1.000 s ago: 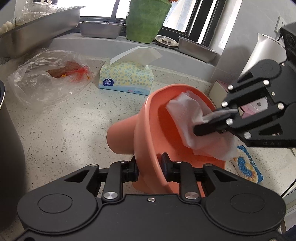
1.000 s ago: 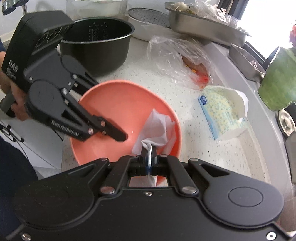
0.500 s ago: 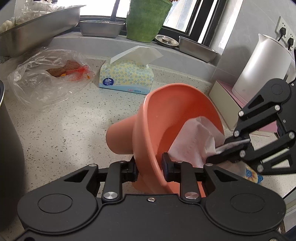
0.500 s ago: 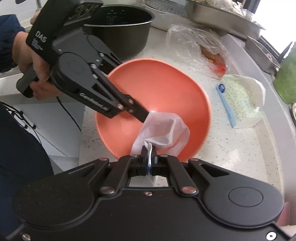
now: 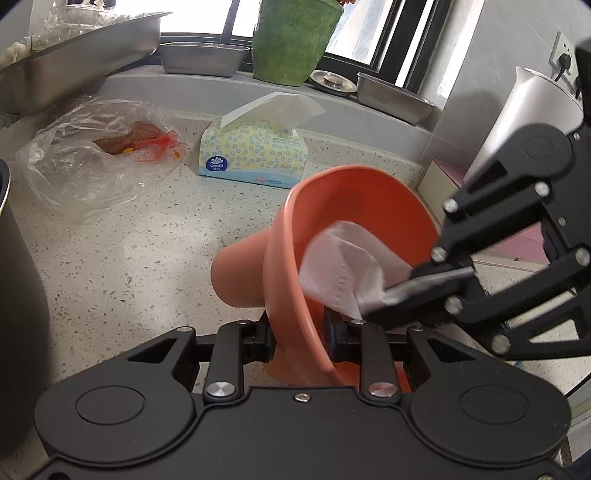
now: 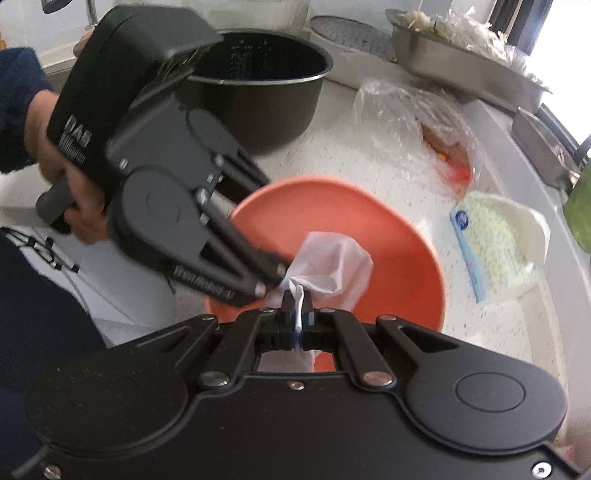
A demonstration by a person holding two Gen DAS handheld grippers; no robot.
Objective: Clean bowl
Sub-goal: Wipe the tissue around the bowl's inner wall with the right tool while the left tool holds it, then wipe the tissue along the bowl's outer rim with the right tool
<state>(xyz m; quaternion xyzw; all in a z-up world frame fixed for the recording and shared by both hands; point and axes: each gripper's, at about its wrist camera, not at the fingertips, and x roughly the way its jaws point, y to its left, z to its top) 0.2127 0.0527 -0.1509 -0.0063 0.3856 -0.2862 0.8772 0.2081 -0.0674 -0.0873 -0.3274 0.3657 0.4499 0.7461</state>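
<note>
Bright daylight from window [image 5: 369, 33] at 12 o'clock, blown out. Fisheye bending, dark corners. Right view: left gripper [image 6: 271, 280] motion-blurred; 2 o'clock overexposed.

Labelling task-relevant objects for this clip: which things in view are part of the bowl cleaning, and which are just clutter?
In use:
- salmon-orange plastic bowl, rim clamped in left gripper
- crumpled white tissue, pinched in right gripper, pressed inside the bowl

Lying about:
- yellow-blue dotted tissue box
- clear plastic bag with reddish contents
- dark cooker pot
- steel trays
- green plant pot
- white kettle
</note>
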